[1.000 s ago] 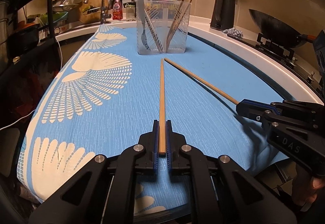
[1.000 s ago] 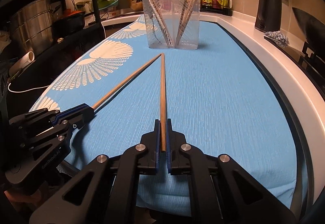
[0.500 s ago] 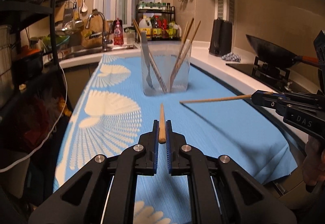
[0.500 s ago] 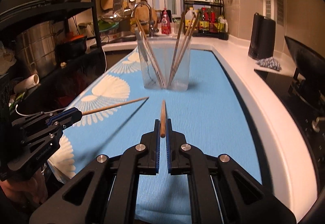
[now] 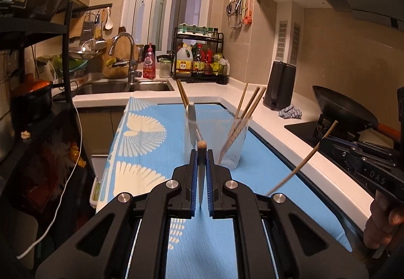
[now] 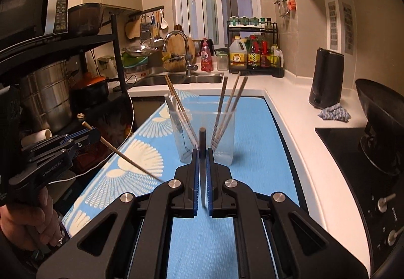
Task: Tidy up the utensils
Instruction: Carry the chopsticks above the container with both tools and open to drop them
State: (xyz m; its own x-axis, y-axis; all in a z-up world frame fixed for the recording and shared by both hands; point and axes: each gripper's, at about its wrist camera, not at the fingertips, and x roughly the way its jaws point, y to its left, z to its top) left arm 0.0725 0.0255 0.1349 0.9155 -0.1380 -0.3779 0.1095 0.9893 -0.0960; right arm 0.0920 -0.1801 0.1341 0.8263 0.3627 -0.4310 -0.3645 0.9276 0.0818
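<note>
Above the near end of the blue cloth (image 5: pixel 141 152), I am clamping one chopstick (image 5: pixel 201 146) in my left gripper (image 5: pixel 201 172) and another chopstick (image 6: pixel 202 133) in my right gripper (image 6: pixel 201 172). The clear holder (image 6: pixel 224 127) is standing farther away. Risk: tips crossing or striking its rim, tipping it.

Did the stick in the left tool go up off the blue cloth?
Yes. The chopstick in the left tool lay flat on the blue cloth before; now it is lifted above it, facing the clear holder.
</note>
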